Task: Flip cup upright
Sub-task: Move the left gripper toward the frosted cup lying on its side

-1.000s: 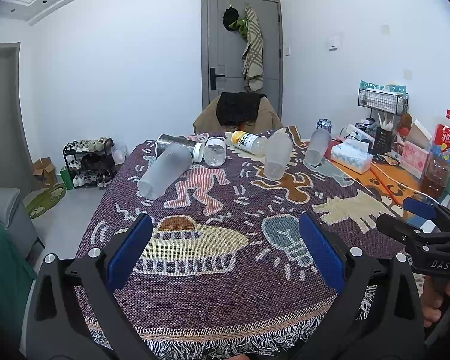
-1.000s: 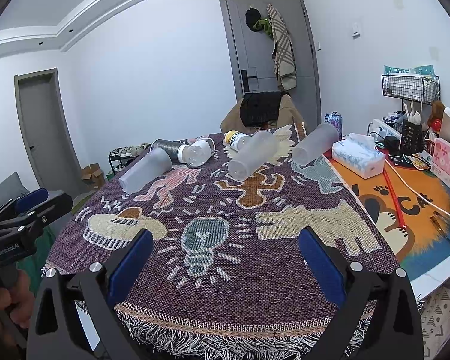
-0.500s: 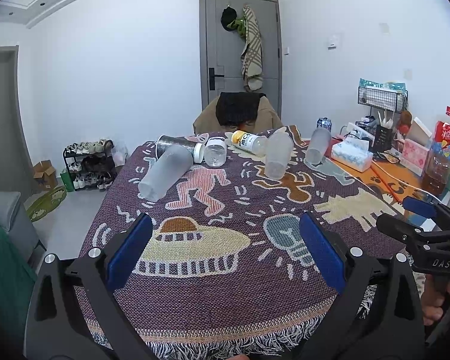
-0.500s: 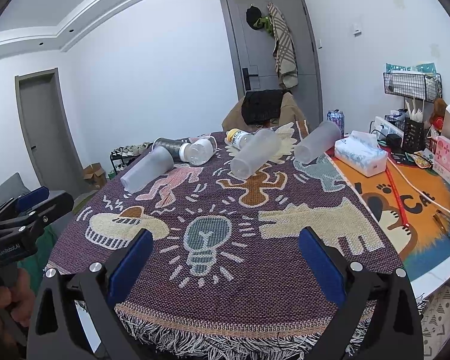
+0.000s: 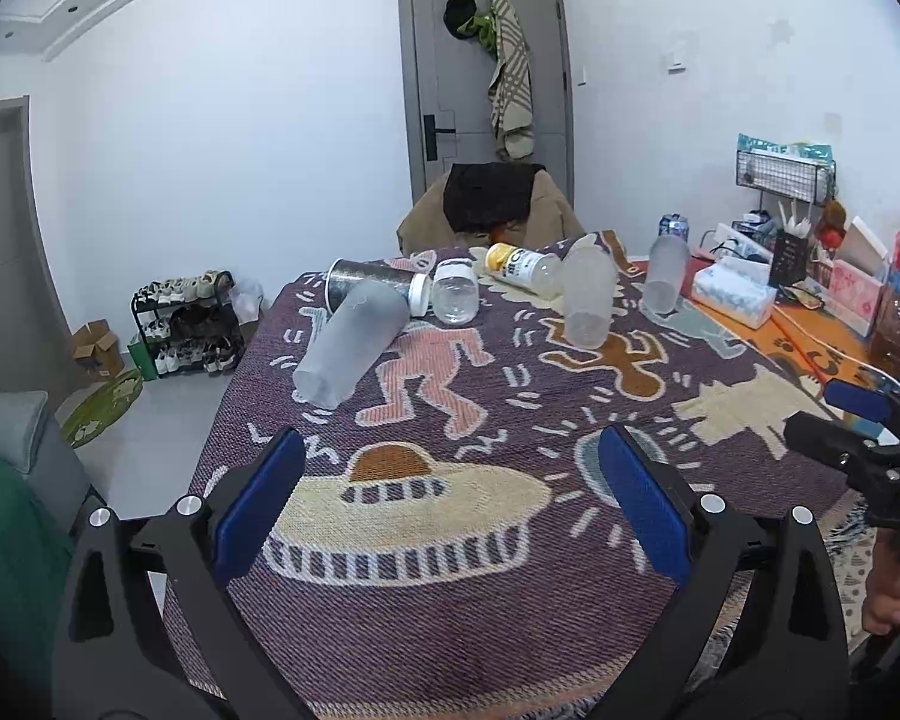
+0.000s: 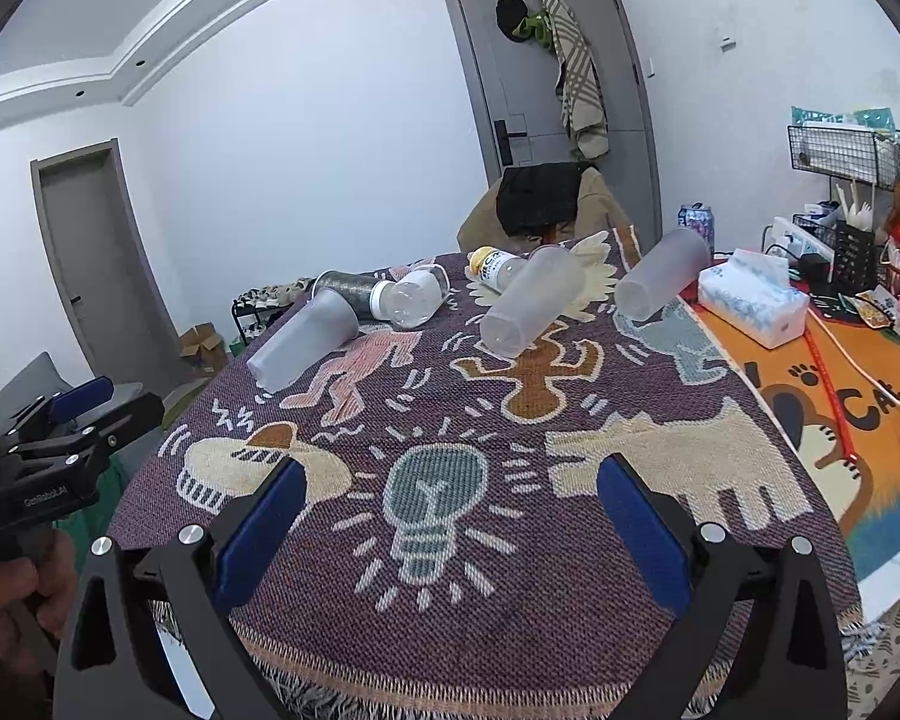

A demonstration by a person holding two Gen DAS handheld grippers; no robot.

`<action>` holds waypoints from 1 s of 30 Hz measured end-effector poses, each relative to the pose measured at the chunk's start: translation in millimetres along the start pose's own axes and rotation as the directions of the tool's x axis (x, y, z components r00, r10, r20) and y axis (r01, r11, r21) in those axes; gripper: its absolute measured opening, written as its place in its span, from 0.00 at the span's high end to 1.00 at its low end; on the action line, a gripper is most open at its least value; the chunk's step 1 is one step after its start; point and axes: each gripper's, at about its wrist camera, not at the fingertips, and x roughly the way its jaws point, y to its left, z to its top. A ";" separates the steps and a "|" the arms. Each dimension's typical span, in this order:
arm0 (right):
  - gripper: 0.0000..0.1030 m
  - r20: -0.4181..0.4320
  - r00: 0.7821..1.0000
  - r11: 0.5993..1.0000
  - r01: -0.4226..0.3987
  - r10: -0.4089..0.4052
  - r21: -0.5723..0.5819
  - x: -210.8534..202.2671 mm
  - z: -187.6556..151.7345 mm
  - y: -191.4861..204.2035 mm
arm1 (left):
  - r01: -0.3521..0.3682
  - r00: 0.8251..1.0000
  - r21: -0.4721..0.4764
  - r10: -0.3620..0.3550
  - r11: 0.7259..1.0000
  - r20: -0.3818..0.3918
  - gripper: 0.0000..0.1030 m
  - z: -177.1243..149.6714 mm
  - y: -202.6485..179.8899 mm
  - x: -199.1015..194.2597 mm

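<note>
1. Left wrist view: against the frames a second ago we find the left gripper (image 5: 450, 510) slightly closer to the counter (image 5: 450, 630); no cup touched, so the task is unstarted.
2. Both grippers' jaws stand wide and empty; right gripper (image 6: 450, 516) likewise.
3. The frosted cup (image 5: 351, 348) lies on its side at centre left, smooth translucent plastic, tapered, on a coarse woven cloth (image 5: 570, 408). Two similar cups lie beyond.

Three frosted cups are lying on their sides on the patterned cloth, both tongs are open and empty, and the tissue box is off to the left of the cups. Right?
Not quite: the tissue box sits to the right of the cups, as the right wrist view shows. The rest holds: three frosted cups lie on their sides on the patterned cloth, and the left tongs and right tongs are open and empty.
</note>
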 end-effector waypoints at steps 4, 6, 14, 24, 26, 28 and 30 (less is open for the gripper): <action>0.07 -0.016 1.000 1.000 -0.007 0.007 0.016 16.4 8.2 -2.4 | -0.011 1.000 0.007 0.011 1.000 -0.019 0.05 6.3 10.3 14.3; 0.07 -0.023 1.000 1.000 -0.004 0.004 0.025 24.8 12.1 -4.6 | -0.015 1.000 0.009 0.015 1.000 -0.025 0.05 11.7 16.7 20.9; 0.07 -0.041 0.999 0.997 0.002 0.001 0.075 51.8 22.2 -18.7 | -0.010 0.999 0.027 0.011 1.000 -0.049 0.05 40.9 36.3 49.7; 0.07 -0.056 0.998 0.991 0.009 -0.001 0.135 77.4 32.7 -35.2 | -0.016 0.993 0.073 0.024 0.997 -0.118 0.05 66.8 50.4 105.4; 0.07 -0.061 0.998 0.991 0.011 -0.002 0.135 82.4 35.7 -35.5 | -0.023 0.991 0.080 0.033 0.997 -0.130 0.05 70.1 54.1 116.2; 0.07 -0.064 0.998 0.991 0.011 -0.002 0.135 88.8 39.7 -35.3 | -0.029 0.987 0.087 0.042 0.996 -0.153 0.05 73.7 58.0 130.8; 0.07 -0.068 0.998 0.991 0.014 -0.004 0.136 94.1 42.3 -35.4 | -0.039 0.983 0.100 0.056 0.994 -0.177 0.06 76.4 61.4 147.0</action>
